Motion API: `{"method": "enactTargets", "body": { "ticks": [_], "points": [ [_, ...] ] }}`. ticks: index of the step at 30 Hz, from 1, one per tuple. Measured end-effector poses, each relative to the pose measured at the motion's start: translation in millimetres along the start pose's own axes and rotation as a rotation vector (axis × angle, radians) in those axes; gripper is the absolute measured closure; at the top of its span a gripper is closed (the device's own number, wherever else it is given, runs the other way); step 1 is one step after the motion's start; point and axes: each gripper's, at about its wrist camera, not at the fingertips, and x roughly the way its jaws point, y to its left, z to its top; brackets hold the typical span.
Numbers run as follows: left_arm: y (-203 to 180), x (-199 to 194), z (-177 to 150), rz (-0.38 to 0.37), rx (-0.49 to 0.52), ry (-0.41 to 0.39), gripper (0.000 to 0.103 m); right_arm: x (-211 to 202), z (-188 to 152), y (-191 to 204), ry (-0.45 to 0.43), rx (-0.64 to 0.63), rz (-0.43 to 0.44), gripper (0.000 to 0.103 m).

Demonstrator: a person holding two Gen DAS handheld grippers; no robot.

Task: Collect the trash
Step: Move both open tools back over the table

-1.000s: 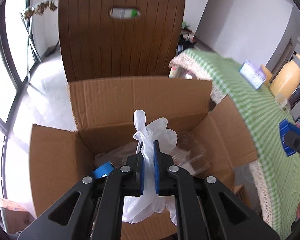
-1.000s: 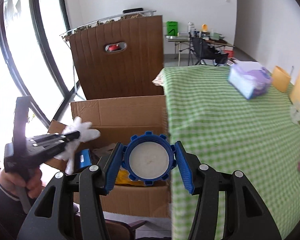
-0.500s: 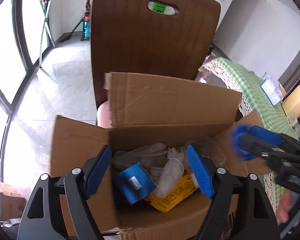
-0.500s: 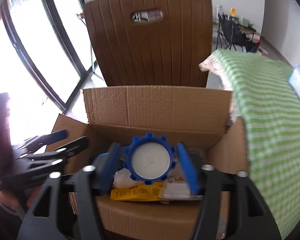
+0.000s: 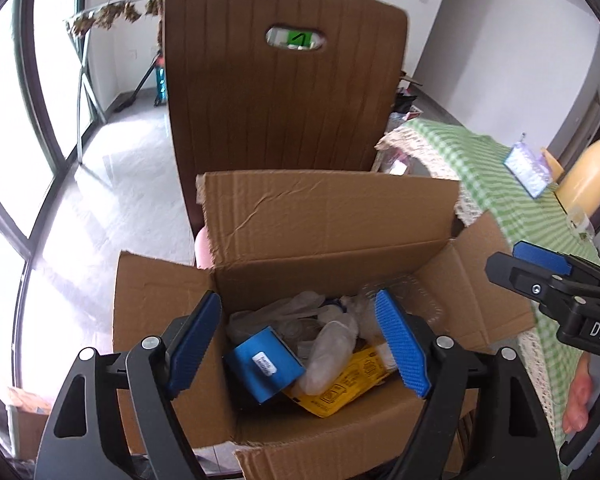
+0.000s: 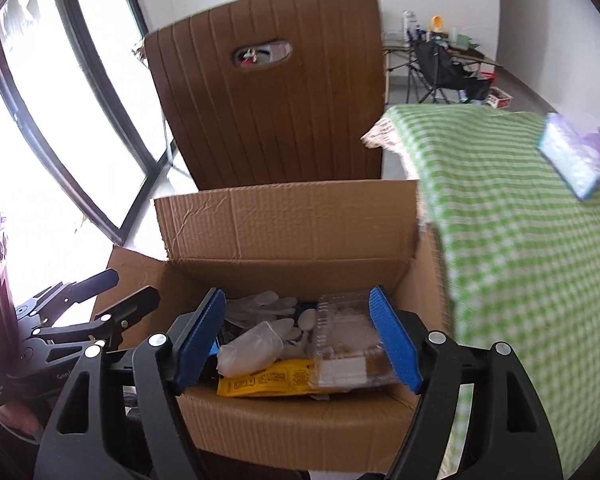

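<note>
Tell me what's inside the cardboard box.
The cardboard box holds white gloves, a yellow packet, a clear plastic tray and a blue box. Anything beneath them is covered.

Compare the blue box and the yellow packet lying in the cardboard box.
The blue box is a solid block with a small white label; the yellow packet is flat, with black print. The blue box lies toward the left side of the cardboard box; the yellow packet lies along its near wall, toward the middle. A pale glove lies across the yellow packet and only beside the blue box. Both lie loose among the trash, untouched by either hand-held gripper.
</note>
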Motion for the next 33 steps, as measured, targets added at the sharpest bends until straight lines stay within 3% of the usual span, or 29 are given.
{"method": "enactTargets", "body": {
  "ticks": [6, 10, 17, 23, 28, 33],
  "points": [
    [-34, -37, -1, -0.025, 0.047, -0.073, 0.019, -81, -28, -23, -0.128, 0.053, -0.055, 0.031],
    [-83, -56, -8, -0.104, 0.106, -0.092, 0.015, -148, -66, -59, -0.210, 0.118, -0.136, 0.031],
    [-221, -80, -50, -0.316, 0.314, -0.094, 0.013, -280, -185, -160, -0.307, 0.341, -0.455, 0.031],
    [-335, -100, -97, -0.466, 0.460, -0.082, 0.012, -372, -295, -231, -0.304, 0.507, -0.761, 0.031],
    [-403, -113, -130, -0.534, 0.538, -0.059, 0.012, -424, -370, -282, -0.298, 0.694, -0.871, 0.031],
    [-455, -122, -159, -0.569, 0.615, -0.037, 0.012, -451, -416, -301, -0.308, 0.776, -0.897, 0.031]
  ]
}}
